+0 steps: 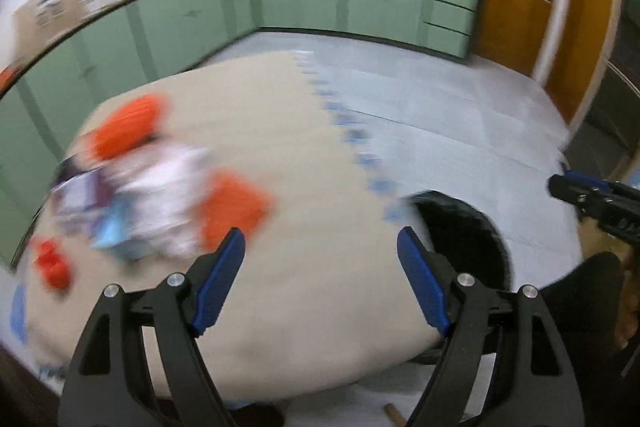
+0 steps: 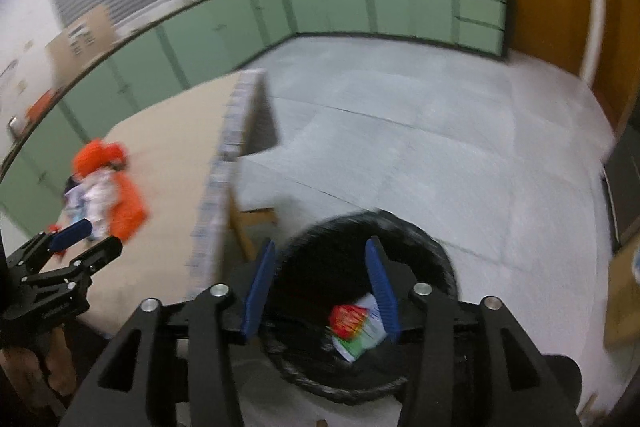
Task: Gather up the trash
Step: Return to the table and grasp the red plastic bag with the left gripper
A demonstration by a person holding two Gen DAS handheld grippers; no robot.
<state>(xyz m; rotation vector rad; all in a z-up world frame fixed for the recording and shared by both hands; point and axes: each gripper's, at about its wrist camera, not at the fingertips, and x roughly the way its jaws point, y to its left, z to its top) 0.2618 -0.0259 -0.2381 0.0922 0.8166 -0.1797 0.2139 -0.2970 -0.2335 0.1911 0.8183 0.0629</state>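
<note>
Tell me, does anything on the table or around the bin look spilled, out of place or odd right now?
Nothing looks spilled or damaged. A blurred heap of orange, white and blue trash lies on the table, uncollected. One red and green packet sits inside the black bin beside the table. Both grippers, left and right, are open and empty.

Your left gripper hangs over bare beige table, jaws spread with nothing between them. To its left, a blurred pile of orange and white trash blocks that side; a small red piece sits near the table's left edge. On your right, the black bin stands on the floor just beside the table edge. Its mouth is unobstructed under your right gripper, with 1 wrapper inside.
</note>
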